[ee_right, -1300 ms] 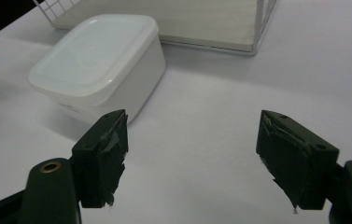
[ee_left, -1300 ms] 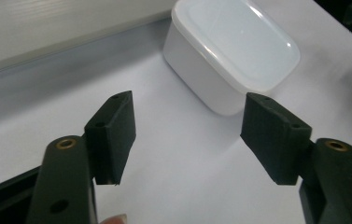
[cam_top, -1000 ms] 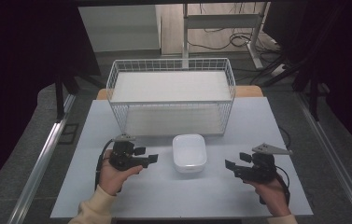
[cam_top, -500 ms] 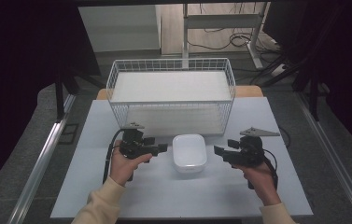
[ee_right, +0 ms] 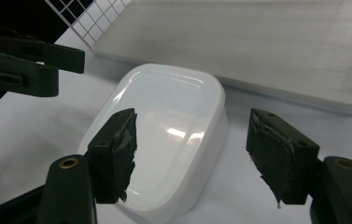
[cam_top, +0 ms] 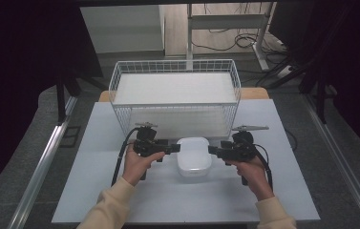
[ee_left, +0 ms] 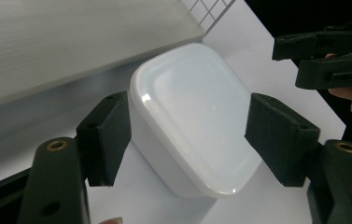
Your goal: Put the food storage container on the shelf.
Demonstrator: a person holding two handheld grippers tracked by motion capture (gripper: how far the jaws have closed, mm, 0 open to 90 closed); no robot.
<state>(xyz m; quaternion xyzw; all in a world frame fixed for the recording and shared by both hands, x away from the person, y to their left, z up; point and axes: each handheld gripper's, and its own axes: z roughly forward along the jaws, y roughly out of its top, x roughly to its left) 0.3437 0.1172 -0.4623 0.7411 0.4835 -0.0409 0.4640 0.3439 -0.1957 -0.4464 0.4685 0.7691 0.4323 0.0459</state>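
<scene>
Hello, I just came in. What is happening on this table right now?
A person holds a hand-held gripper in each hand, one on either side of a white lidded container that sits on the grey table. The left hand-held gripper and the right hand-held gripper both point at the container with jaws open, and neither grips it yet. Behind it stands a white wire basket.
</scene>
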